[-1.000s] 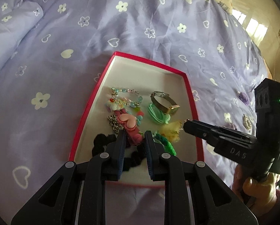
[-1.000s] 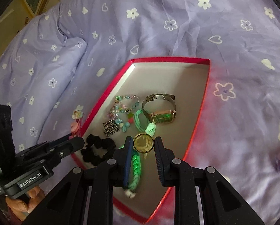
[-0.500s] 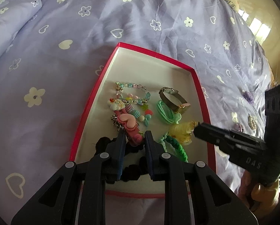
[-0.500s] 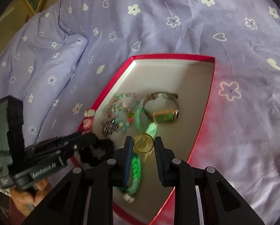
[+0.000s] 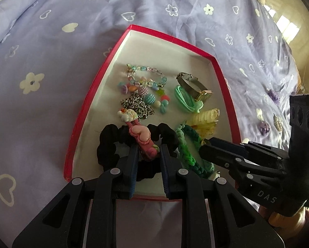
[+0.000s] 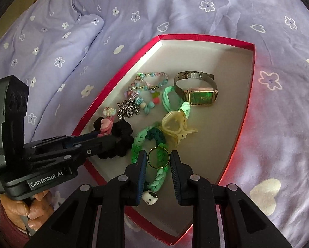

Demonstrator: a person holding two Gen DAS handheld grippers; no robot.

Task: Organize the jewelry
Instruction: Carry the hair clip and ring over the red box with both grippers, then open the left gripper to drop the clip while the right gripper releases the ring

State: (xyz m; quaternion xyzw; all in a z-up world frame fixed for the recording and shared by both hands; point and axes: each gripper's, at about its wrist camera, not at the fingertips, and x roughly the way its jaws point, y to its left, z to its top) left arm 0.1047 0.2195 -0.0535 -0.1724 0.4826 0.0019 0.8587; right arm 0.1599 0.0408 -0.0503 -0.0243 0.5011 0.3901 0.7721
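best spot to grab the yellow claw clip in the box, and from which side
Probably grip the yellow claw clip across its rounded body, coming straight down from above. It lies on its side against the green braided band, prongs pointing toward the watch-side wall, so a side approach looks crowded. Both grippers are occupied for now.

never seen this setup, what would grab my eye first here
The red-rimmed box on the lilac flowered bedspread, strewn with beads, a watch and hair ties. Over its near end, the right gripper clamps a gold ring and the left gripper a pink hair clip.
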